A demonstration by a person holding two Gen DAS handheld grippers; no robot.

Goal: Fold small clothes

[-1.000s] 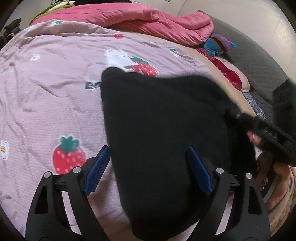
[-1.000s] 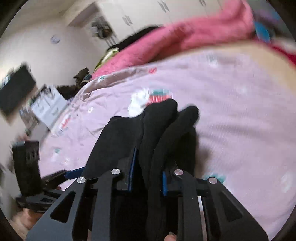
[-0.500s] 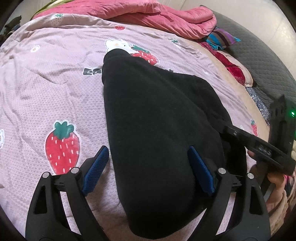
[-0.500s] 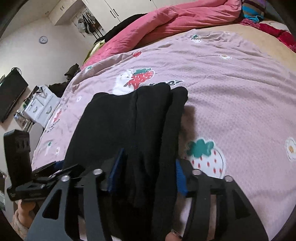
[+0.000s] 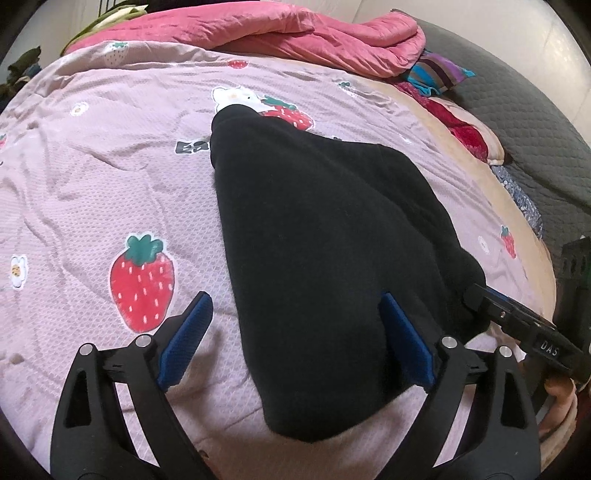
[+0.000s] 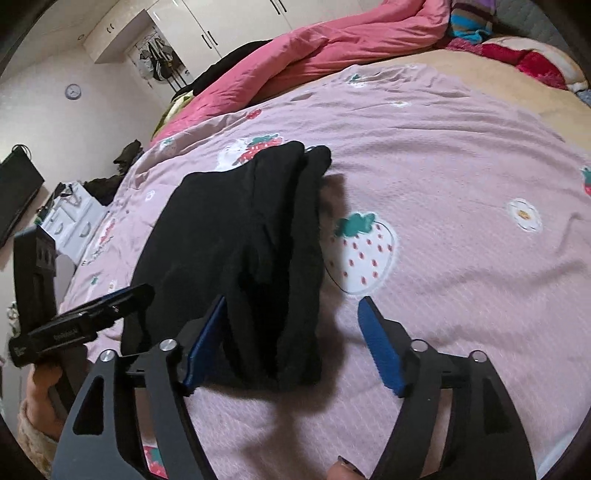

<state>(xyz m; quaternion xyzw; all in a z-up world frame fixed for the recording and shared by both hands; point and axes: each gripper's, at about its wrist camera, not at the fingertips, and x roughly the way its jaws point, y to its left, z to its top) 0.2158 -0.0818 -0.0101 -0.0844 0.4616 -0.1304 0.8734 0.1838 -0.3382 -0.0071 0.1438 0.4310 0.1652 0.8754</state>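
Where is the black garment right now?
The black garment lies folded on the strawberry sheet, mid-frame in both views, between both open grippers.

Left tongs (image 5: pixel 295 339) spread wide, blue pads either side of the folded black garment (image 5: pixel 325 251), which lies flat on the pink strawberry-print bedsheet (image 5: pixel 92 177). Right tongs (image 5: pixel 517 325) at the garment's right edge, a hand (image 5: pixel 557 406) below them. Pink quilt (image 5: pixel 295 33) bunched at the far end.
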